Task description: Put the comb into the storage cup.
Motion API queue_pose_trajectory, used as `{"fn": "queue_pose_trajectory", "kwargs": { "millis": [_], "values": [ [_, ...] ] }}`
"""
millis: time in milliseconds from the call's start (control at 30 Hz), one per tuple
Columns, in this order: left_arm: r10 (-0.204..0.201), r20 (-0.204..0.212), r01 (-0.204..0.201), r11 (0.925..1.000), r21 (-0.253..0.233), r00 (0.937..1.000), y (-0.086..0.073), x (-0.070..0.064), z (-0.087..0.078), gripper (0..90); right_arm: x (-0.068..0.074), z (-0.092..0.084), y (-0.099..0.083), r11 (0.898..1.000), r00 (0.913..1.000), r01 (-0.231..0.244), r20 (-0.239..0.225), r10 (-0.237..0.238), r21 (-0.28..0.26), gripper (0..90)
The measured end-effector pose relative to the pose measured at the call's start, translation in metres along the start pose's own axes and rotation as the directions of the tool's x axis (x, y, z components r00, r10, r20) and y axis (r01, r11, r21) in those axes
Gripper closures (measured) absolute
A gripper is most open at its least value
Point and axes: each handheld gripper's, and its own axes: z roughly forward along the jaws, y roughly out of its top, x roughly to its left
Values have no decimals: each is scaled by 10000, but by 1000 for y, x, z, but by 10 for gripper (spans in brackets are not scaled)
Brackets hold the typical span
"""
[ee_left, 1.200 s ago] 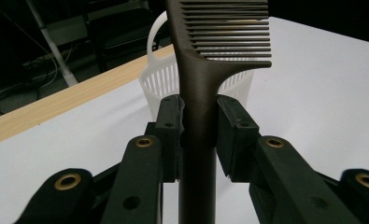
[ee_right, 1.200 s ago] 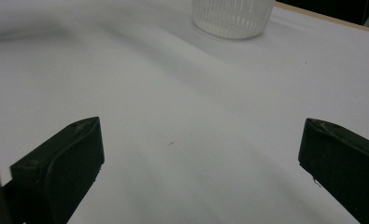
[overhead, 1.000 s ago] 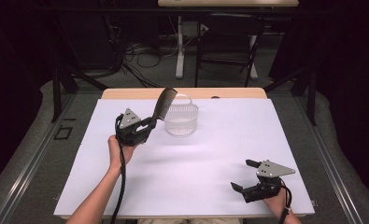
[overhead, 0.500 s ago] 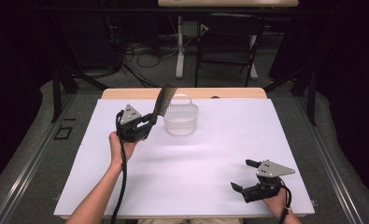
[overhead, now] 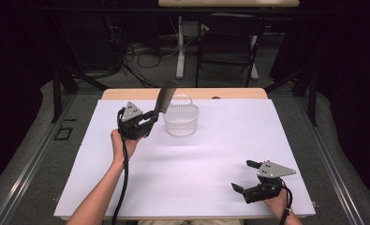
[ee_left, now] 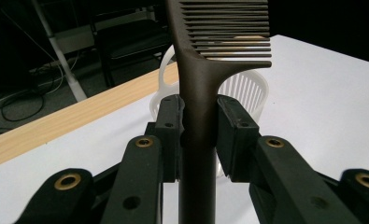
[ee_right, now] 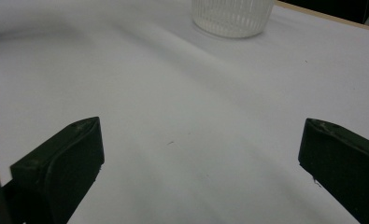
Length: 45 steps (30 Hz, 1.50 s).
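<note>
Holding one dark comb (overhead: 166,96) by its handle, the left gripper (overhead: 147,123) is clamping it upright just beside one white basket (overhead: 181,120). The right gripper (overhead: 246,176) is resting wide open and empty on the table (overhead: 210,154), well apart.

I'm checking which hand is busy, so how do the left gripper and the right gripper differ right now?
The left gripper is shut on the handle of a dark brown plastic comb; the right gripper is open with nothing between its jaws. The left gripper is raised beside the small clear ribbed plastic basket; the right gripper sits low at the near right of the white table cover. Both are black, with a grey three-cornered plate on top.
</note>
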Motion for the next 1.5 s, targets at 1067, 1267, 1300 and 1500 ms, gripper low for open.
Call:
{"fn": "queue_pose_trajectory", "kwargs": {
  "millis": [1067, 1267, 1300, 1500],
  "values": [
    [-1, -36, -1, 9990, -446, 10000, 26, -2, 11, 721, 0, 1, 0, 10000, 10000, -3, -3, 3, 32, 0],
    [-52, -38, 50, 9987, -514, 10000, 29, -2, 14, 721, 0, 0, 0, 10000, 10000, -2, -17, 2, -22, 0],
    [-51, -40, 49, 9986, -527, 10000, 29, -2, 15, 721, 0, 0, 0, 10000, 10000, -2, -17, 2, -22, 0],
    [-30, -27, 28, 9979, -644, 10000, 33, -3, 17, 721, 1, 0, 1, 10000, 10000, -17, -13, 17, -43, 0]
  ]
}}
